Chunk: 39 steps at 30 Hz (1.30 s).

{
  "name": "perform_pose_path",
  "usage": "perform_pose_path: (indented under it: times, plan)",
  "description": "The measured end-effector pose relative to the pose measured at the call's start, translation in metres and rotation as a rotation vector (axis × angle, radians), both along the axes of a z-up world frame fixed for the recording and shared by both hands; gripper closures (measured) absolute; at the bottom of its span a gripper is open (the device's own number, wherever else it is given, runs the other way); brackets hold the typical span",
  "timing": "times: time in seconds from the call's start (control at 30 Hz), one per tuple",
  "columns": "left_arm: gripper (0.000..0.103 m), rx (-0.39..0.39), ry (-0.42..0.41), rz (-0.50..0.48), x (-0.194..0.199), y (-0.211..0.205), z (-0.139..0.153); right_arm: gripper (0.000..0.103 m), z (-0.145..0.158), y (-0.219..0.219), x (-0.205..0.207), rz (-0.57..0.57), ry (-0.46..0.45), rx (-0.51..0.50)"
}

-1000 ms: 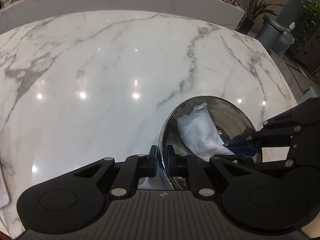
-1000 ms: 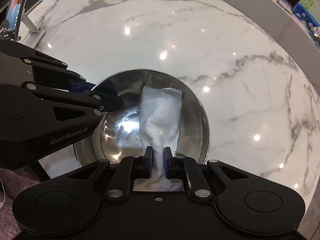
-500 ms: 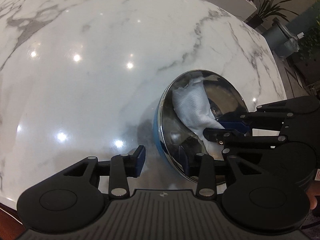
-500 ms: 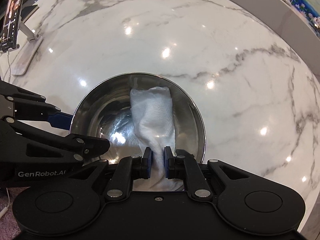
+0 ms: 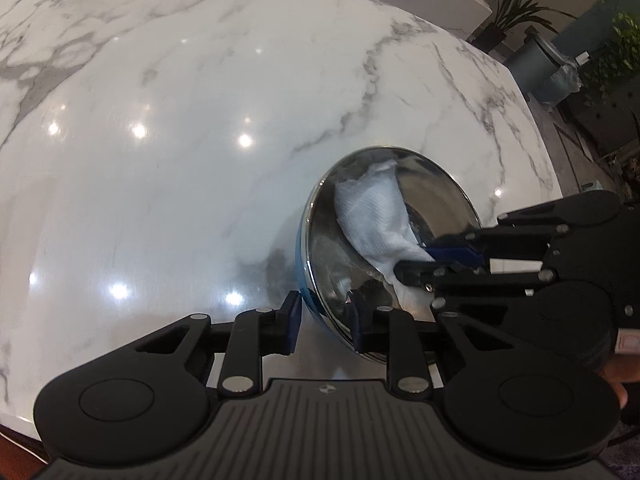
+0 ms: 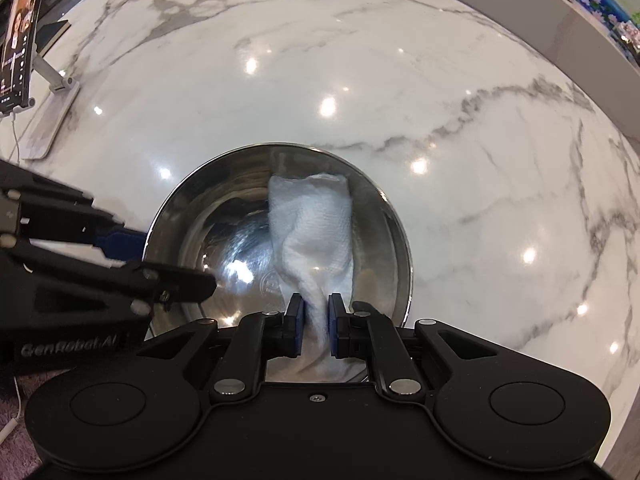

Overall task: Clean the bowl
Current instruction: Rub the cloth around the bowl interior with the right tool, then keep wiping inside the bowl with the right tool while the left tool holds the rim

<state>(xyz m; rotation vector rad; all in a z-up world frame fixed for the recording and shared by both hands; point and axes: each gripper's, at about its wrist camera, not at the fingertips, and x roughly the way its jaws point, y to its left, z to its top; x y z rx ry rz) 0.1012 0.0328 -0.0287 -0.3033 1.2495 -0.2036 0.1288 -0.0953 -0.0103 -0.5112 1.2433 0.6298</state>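
The round, polished stainless-steel bowl [image 6: 280, 240] was seen standing on the white, grey-veined marble countertop [image 6: 360, 80], close to its near edge. A crumpled white paper towel [image 6: 312, 232] was draped inside it, its long axis running from the far wall down across the base toward the near rim, in line with the right gripper [image 6: 316, 324]. That gripper was seen pinching the towel's twisted near end between its 2 blue pads, which were drawn close with only the wad between them. It was judged the nearer tool to the wiping work, already reaching into the bowl over the near rim.

The left gripper [image 5: 324, 320] was seen spread apart, its 2 blue pads straddling the bowl's left rim, 1 outside the blue-tinted outer wall and 1 inside. Contact with the rim could not be confirmed; nothing was clamped. A re-grip of the rim was judged necessary before the bowl could be steadied against further wiping strokes.

A phone on a white stand [image 6: 24, 52] was noted well apart, at the far left.
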Motion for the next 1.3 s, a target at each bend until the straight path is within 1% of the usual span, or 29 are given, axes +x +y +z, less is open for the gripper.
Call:
perform_pose_path:
  times: [0.03,0.13,0.2,0.43,0.53,0.67,0.77,0.87,0.93,0.97,1.0,1.17,1.3]
  plan:
    - [0.085,0.010,-0.002,-0.002,0.001,-0.001,0.000,0.094,0.000,0.000,-0.002,0.002,0.011,0.007]
    - [0.089,0.030,-0.006,-0.006,0.006,-0.004,0.000,0.094,0.000,-0.001,-0.001,-0.025,0.118,0.112]
    - [0.091,0.046,-0.010,-0.013,0.006,-0.006,0.000,0.094,-0.001,0.000,-0.001,-0.028,0.142,0.134]
    - [0.092,0.101,-0.027,-0.048,0.008,-0.013,0.002,0.094,-0.001,0.005,-0.007,0.043,0.103,0.058]
    - [0.092,0.114,-0.030,-0.058,0.009,-0.014,0.002,0.094,-0.001,0.006,-0.011,0.094,0.051,-0.019]
    - [0.091,0.118,-0.032,-0.060,0.010,-0.014,0.002,0.094,-0.001,0.012,-0.023,0.186,-0.080,-0.148]
    - [0.091,0.119,-0.032,-0.054,0.010,-0.014,0.002,0.094,-0.003,0.015,-0.030,0.225,-0.111,-0.182]
    - [0.089,0.109,-0.021,-0.037,0.008,-0.012,0.003,0.094,-0.003,0.015,-0.030,0.230,-0.110,-0.183]
    - [0.085,0.078,0.007,-0.035,0.005,-0.010,0.003,0.094,-0.002,0.011,-0.028,0.222,-0.100,-0.169]
    - [0.080,0.065,0.014,-0.032,0.005,-0.008,0.003,0.094,-0.001,0.009,-0.026,0.214,-0.092,-0.157]
    - [0.079,0.053,0.021,-0.029,0.004,-0.007,0.003,0.094,-0.001,0.006,-0.024,0.207,-0.084,-0.144]
    - [0.078,-0.008,0.060,-0.039,-0.002,-0.003,0.001,0.094,0.000,0.003,-0.016,0.173,-0.048,-0.095]
    - [0.081,-0.004,0.048,-0.062,-0.005,-0.007,0.002,0.094,0.000,0.001,-0.015,0.161,-0.033,-0.080]
